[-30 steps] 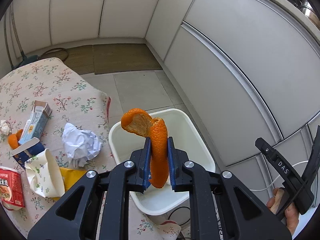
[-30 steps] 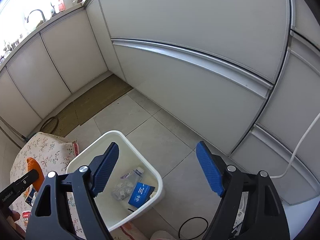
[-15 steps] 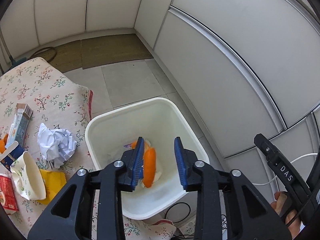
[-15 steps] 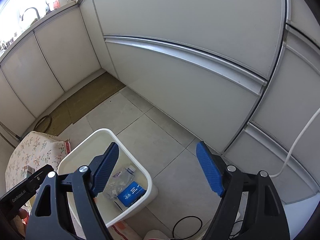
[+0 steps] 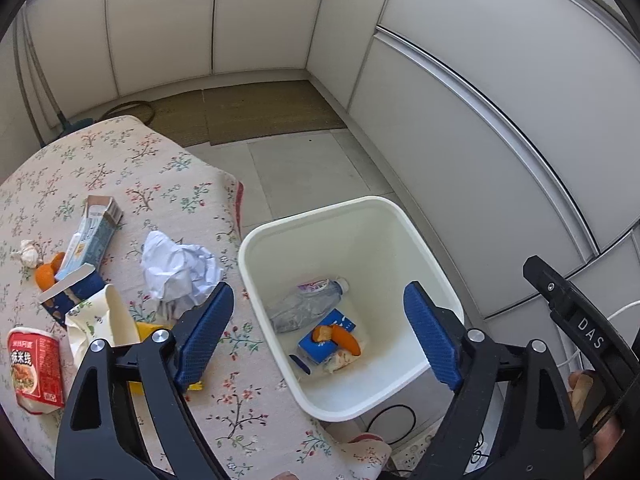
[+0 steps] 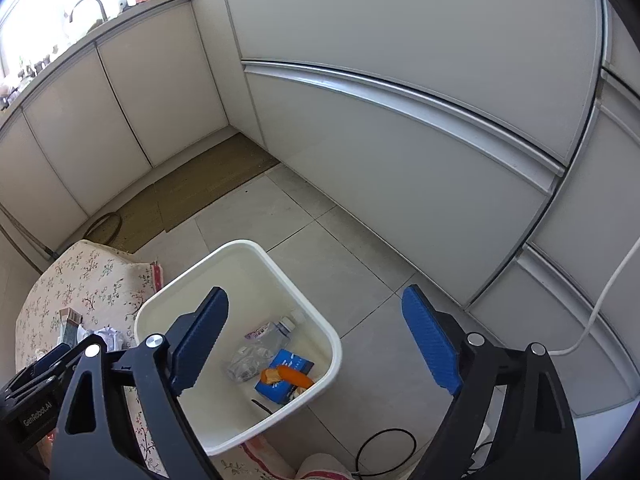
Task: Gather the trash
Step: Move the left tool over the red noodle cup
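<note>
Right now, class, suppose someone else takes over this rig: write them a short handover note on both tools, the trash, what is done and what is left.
Left tool: open, empty; its jaws have just been opening, nothing between them.
Right tool: open, empty; jaws have just widened a little.
Both hang above the white bin on the floor beside the table.
Done: orange peel, plastic bottle and blue carton lie in the bin.
Left on the table: crumpled paper, milk carton, red noodle cup, paper cup, a peel scrap.

Pale cabinets (image 6: 400,60), brown mat (image 5: 272,108) (floor tiled)
</note>
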Tool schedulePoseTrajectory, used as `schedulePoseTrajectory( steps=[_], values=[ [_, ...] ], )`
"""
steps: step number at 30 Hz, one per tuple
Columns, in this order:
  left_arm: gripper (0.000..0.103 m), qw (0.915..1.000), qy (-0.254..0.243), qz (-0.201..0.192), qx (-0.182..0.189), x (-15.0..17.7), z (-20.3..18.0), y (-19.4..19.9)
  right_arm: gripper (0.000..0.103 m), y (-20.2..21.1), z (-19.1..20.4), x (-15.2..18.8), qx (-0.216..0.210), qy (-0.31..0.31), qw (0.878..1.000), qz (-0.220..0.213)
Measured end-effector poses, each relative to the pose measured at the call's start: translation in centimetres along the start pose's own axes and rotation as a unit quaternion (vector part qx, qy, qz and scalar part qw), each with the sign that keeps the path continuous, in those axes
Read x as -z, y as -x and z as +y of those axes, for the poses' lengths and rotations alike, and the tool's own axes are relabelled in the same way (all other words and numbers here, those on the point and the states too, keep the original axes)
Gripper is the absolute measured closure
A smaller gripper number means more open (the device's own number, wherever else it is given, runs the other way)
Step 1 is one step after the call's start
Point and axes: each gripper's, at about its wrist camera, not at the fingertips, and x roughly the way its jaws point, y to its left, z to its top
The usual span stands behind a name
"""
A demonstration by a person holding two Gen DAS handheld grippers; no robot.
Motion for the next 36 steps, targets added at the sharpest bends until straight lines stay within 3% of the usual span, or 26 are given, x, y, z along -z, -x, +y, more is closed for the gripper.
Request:
schedulePoseTrajectory(
  steps=[19, 26, 32, 36],
  values=[
    [0.008, 0.9934, 0.089, 0.012, -0.071, 4.4, 10.6, 4.4, 0.01, 0.9, 10.3, 3.6, -0.044, 0.129, 0.991, 0.004],
    [0.007, 0.9843, 0.136, 0.015, -0.112, 6.5, 16.1, 6.1, 0.01, 1.1, 14.7, 4.8, -0.064, 0.171, 0.983, 0.011],
    [0.007, 0.9707, 0.188, 0.013, -0.15, 8.1, 21.5, 7.8, 0.009, 1.3, 18.1, 6.0, -0.081, 0.202, 0.976, 0.017],
    [0.007, 0.9625, 0.223, 0.025, -0.152, 9.2, 25.1, 8.6, 0.009, 1.3, 20.5, 6.8, -0.093, 0.223, 0.97, 0.022]
  ],
)
